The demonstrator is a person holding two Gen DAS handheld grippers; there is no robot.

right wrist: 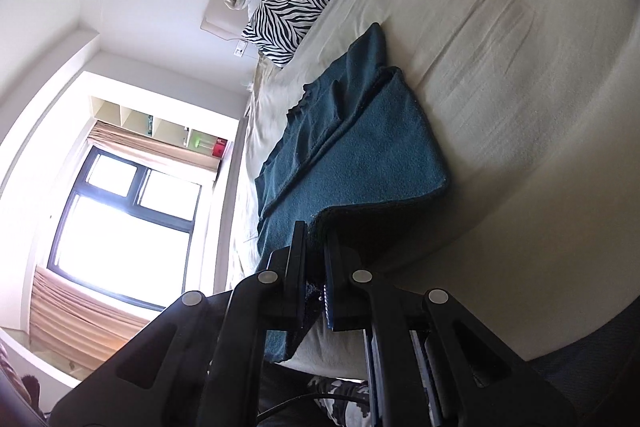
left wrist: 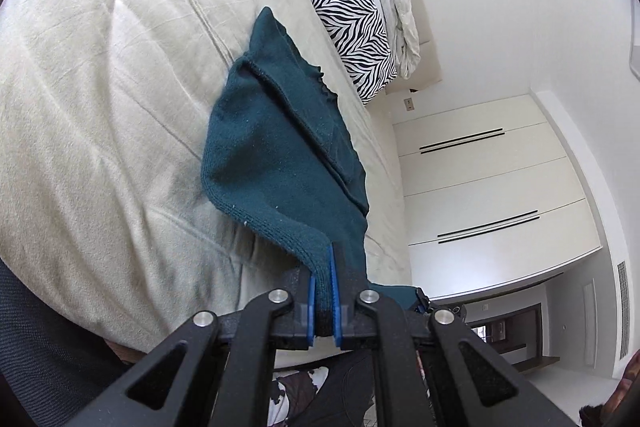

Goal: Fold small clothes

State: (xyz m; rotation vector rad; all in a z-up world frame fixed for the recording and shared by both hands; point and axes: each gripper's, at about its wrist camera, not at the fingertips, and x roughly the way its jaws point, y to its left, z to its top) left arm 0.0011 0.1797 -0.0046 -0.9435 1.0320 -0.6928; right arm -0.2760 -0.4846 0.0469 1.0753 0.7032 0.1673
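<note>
Clamped tight on knit fabric, both sets of jaws: left gripper [left wrist: 324, 283] pinching the ribbed hem of a teal sweater [left wrist: 280, 147], right gripper [right wrist: 316, 267] nipping the same garment [right wrist: 352, 163] at another point along its near edge. Between the blue pads [left wrist: 330, 279] of the left tool, a thick roll of ribbing; between the right tool's fingers, a dark wedge of the cloth, folded over itself.

Beyond the jaws, near edge raised off the cream bedsheet [left wrist: 100, 87], far portion draped on that sheet, one sleeve trailing toward the zebra-print pillow [left wrist: 356, 31] at the head of the bed. Beside that pillow, a crumpled pale bundle [left wrist: 400, 19].

Seemingly mid-fold: hem picked up, not yet carried over. Called for next, by this reading: both held points swept together away from the near edge of the sheet toward the zebra pillow, kept level with each other, then laid onto the sweater's far half before any release. Uneven travel likely to skew the crease.
</note>
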